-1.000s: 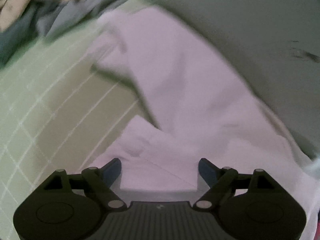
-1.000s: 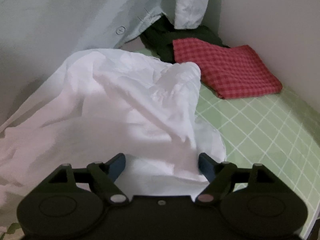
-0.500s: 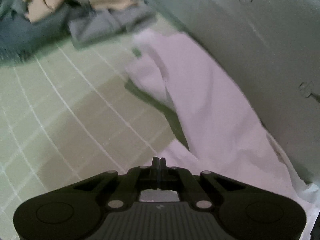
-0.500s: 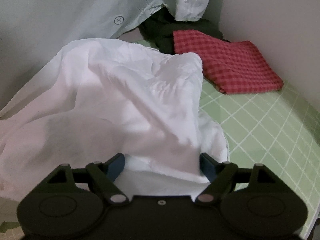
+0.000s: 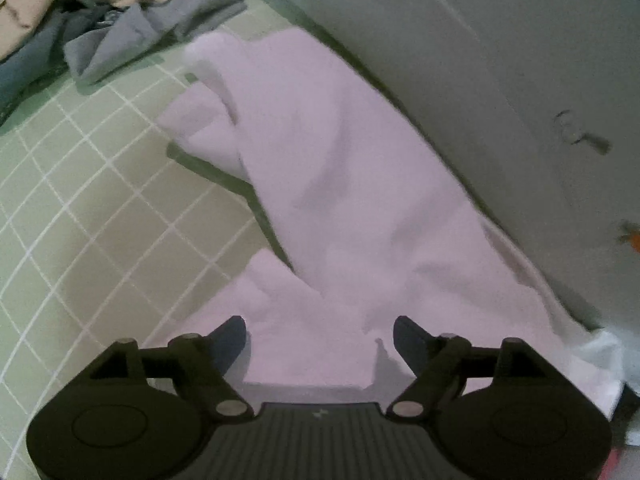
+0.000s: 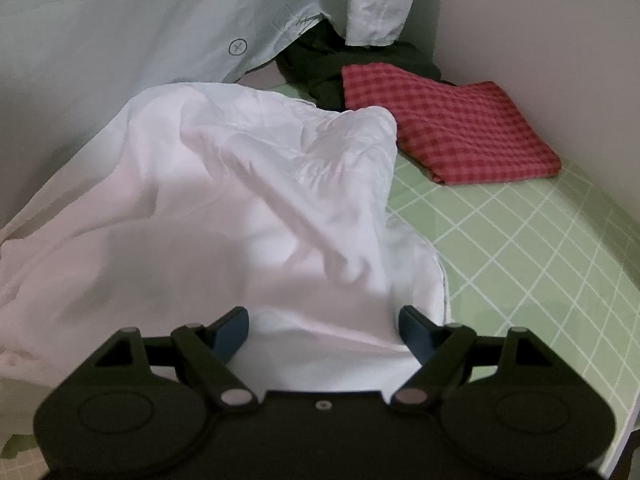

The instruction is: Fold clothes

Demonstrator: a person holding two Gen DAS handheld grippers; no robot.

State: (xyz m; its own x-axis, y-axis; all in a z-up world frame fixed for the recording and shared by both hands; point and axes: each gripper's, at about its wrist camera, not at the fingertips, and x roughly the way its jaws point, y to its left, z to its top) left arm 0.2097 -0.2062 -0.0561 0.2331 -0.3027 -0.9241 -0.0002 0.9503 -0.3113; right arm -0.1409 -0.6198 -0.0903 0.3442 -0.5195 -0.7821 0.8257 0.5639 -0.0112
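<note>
A crumpled white garment (image 5: 344,208) lies on the green grid mat (image 5: 80,200), bunched against a person's pale shirt. It also fills the right wrist view (image 6: 240,208). My left gripper (image 5: 320,340) is open, its jaws wide apart over the garment's near edge, holding nothing. My right gripper (image 6: 324,330) is open too, its jaws straddling the white cloth's near hem without closing on it.
A pile of grey, blue and tan clothes (image 5: 120,12) lies at the mat's far left. A folded red checked cloth (image 6: 444,128) and a dark garment (image 6: 320,68) lie at the far right by the wall. The person's light blue buttoned shirt (image 6: 160,28) hangs close behind.
My left gripper was open a second ago, shut half a second ago on the cloth edge, and is now open again. The right gripper stayed open and crept slightly forward.
</note>
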